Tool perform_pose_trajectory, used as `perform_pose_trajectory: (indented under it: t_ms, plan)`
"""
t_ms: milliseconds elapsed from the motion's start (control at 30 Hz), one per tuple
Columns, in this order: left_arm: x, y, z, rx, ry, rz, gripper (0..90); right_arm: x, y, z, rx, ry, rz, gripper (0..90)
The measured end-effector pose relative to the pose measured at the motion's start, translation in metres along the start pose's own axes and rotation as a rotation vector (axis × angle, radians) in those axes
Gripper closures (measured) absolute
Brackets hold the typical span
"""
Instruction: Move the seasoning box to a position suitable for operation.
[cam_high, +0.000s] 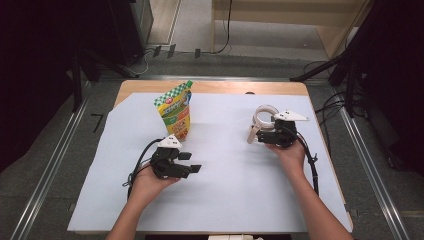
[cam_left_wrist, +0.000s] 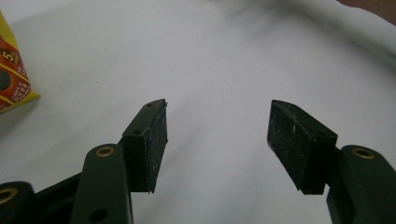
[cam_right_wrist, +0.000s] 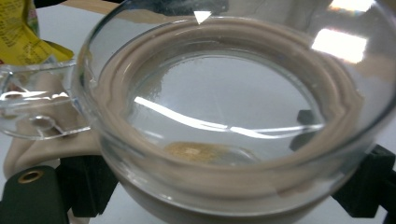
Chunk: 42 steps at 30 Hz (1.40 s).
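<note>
Surface (cam_high: 225, 200) comes first: a wooden top under a pale sheet, taking most of the high view. On it, in the upper left part of the sheet, stands the yellow refill pouch (cam_high: 176, 116), upright, its green-checked top pointing to the upper edge of the frame. In the upper right part we see the glass jar (cam_high: 263, 117), a clear round container with a beige ring and a clear lid (cam_right_wrist: 32, 112) swung open to its side.

Our right claw (cam_high: 267, 134) is closed around this jar; in the right gripper view the black pads sit against the jar's lower sides, and the mouth looks toward the camera. Our left claw (cam_high: 192, 163) hovers in the lower left, jaws standing wide with nothing between them.

The relation that matters, we judge: the pouch lies just above and slightly left of the left claw, well apart from the jar, with its long axis vertical. So the left hand is the nearer one to take it.
</note>
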<state>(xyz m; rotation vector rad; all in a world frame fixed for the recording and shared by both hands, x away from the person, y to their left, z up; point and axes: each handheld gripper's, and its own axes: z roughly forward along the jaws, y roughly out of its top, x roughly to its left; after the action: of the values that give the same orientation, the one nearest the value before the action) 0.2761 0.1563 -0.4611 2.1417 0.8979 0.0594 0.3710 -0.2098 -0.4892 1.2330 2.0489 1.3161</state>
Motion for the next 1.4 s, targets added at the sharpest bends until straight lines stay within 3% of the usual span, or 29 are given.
perform_pose_trajectory:
  t_ms: [367, 600, 800, 1167, 1400]
  plan:
    - [0.001, 0.002, 0.0, -0.001, -0.004, 0.006, 38.9, 0.021, 0.005, -0.013, 0.003, 0.055, -0.028, 11.9]
    - [0.0, 0.005, 0.004, 0.006, -0.01, 0.017, 39.0, 0.041, 0.003, -0.02, 0.006, 0.108, -0.077, 11.9]
    - [0.001, 0.007, 0.005, 0.001, -0.017, 0.015, 39.1, 0.053, 0.0, -0.02, 0.017, 0.14, -0.095, 11.8]
    - [0.009, 0.009, -0.002, -0.024, -0.015, -0.019, 39.9, 0.091, -0.01, -0.016, 0.048, 0.239, -0.138, 11.9]
    - [0.01, 0.009, -0.004, -0.023, 0.008, -0.008, 40.7, 0.114, -0.017, -0.011, 0.07, 0.295, -0.17, 11.9]
